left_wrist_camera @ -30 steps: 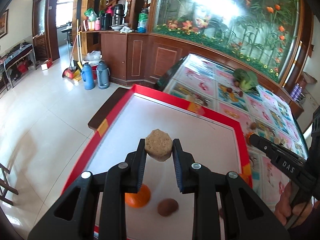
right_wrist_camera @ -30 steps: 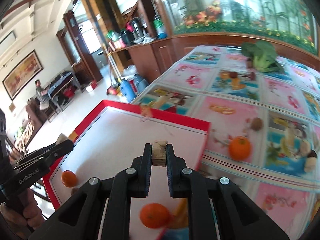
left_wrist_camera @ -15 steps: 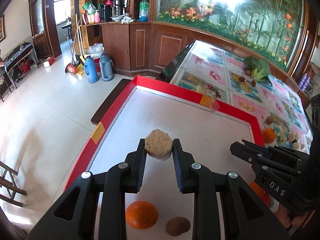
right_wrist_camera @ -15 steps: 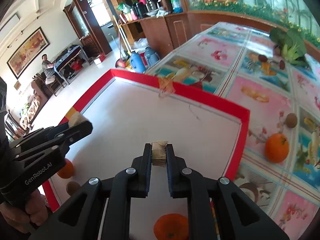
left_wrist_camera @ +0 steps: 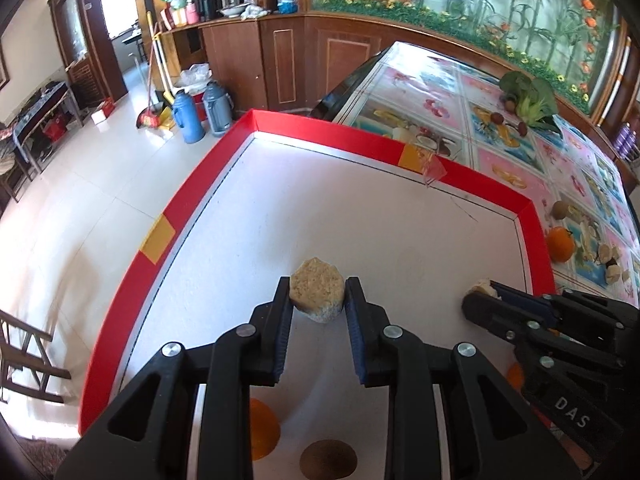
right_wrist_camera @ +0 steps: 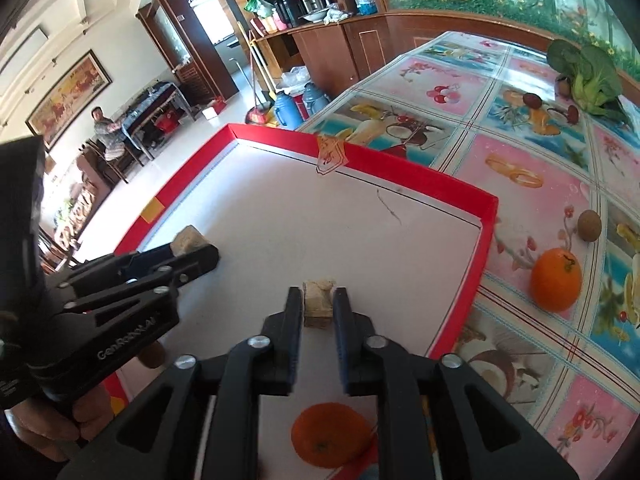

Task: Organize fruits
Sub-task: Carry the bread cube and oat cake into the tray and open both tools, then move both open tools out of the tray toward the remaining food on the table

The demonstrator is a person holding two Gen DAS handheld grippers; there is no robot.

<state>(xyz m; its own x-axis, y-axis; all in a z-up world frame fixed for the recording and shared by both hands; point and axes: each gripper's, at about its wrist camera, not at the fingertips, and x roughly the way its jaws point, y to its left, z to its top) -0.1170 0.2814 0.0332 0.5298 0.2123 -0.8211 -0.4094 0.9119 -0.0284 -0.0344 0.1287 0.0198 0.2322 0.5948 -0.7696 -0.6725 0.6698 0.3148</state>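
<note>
My left gripper [left_wrist_camera: 317, 294] is shut on a tan, rough hexagonal cake [left_wrist_camera: 317, 288] and holds it over the white floor of a red-rimmed tray [left_wrist_camera: 328, 132]. My right gripper [right_wrist_camera: 317, 303] is shut on a smaller tan block [right_wrist_camera: 318, 300] over the same tray [right_wrist_camera: 400, 172]. Each gripper shows in the other's view: the right gripper [left_wrist_camera: 480, 294] at right, the left gripper [right_wrist_camera: 196, 246] at left. In the tray lie an orange [left_wrist_camera: 262, 428], a brown kiwi [left_wrist_camera: 328, 458] and another orange [right_wrist_camera: 330, 434].
On the fruit-print tablecloth right of the tray lie an orange [right_wrist_camera: 556, 280], a kiwi [right_wrist_camera: 589, 225], small dark fruits [right_wrist_camera: 532, 100] and a leafy green vegetable [right_wrist_camera: 588, 76]. The tray's left rim overhangs a tiled floor with two thermos jugs [left_wrist_camera: 204, 110].
Both grippers have moved forward over the tray, each keeping hold of its piece. The right gripper has come further into the left wrist view, nearer the left one.
</note>
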